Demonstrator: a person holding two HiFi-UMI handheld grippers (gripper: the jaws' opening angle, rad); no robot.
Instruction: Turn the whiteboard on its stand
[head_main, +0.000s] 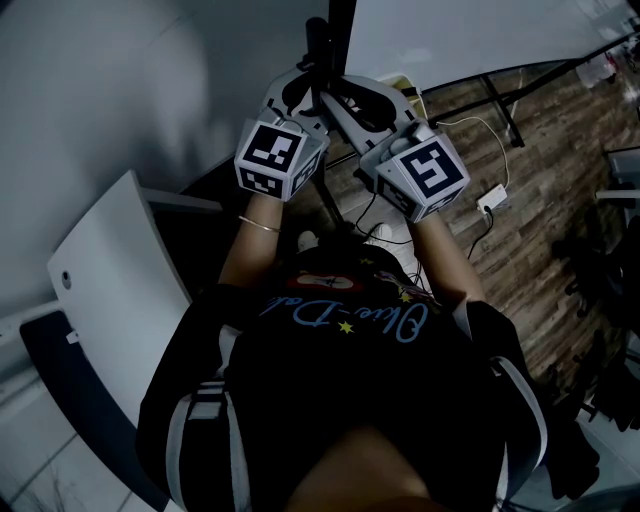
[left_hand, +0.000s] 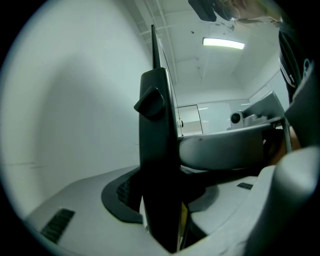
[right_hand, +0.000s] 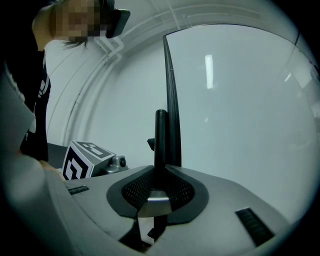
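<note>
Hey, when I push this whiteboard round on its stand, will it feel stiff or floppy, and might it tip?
Probably stiff: the whiteboard is a flat framed panel. The knob on its dark upright suggests a clamped pivot, so it may resist turning. Tipping seems possible: the panel looks large over thin stand legs.

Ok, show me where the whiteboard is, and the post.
whiteboard (right_hand: 240, 110): right gripper view, on its white face.
post (right_hand: 160, 135): right gripper view, on its black shaft above the jaws.

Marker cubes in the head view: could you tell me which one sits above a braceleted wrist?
The left cube: a thin bracelet circles its wrist, while the right cube has a bare one.
</note>
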